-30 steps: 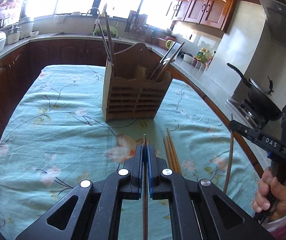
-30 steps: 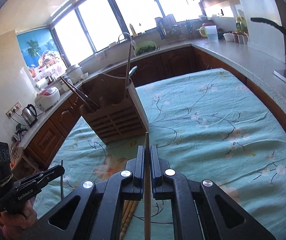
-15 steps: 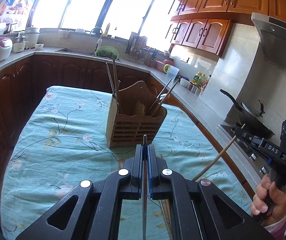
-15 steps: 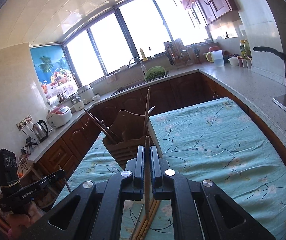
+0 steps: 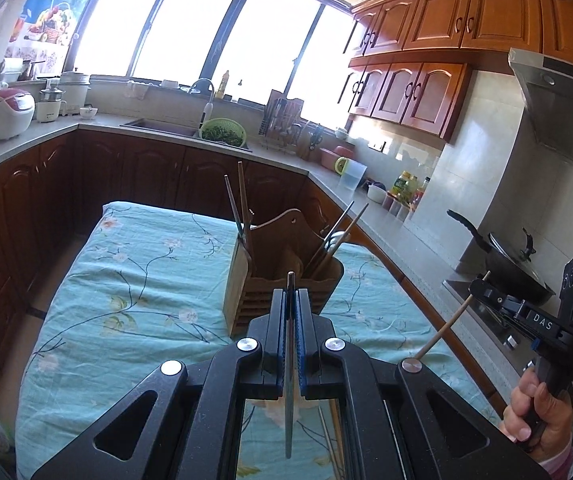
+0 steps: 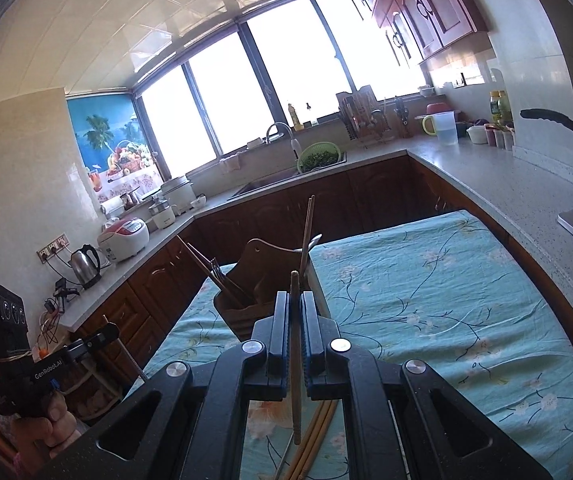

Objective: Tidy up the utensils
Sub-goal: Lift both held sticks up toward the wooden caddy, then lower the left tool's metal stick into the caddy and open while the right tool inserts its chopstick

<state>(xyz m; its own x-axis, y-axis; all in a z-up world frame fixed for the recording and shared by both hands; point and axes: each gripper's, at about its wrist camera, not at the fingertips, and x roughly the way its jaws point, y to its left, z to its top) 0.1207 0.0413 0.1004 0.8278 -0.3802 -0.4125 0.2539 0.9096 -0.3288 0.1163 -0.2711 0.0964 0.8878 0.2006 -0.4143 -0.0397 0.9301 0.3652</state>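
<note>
L gripper point(image 5: 290, 300) raised, fingers pressed together on a thin metal utensil point(image 5: 289, 380). R gripper point(image 6: 295, 312) likewise clamped on a wooden chopstick point(image 6: 295, 360); R hand point(image 5: 538, 408) wraps its grip, L hand point(image 6: 42, 428) low at frame edge.

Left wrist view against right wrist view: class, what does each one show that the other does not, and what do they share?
Only the left wrist view shows the range hood and the left gripper shut on a metal utensil. Only the right wrist view shows the kettle, loose chopsticks lying on the cloth, and the right gripper shut on a wooden chopstick. Both show the wooden utensil holder, the flowered tablecloth and the green colander.
</note>
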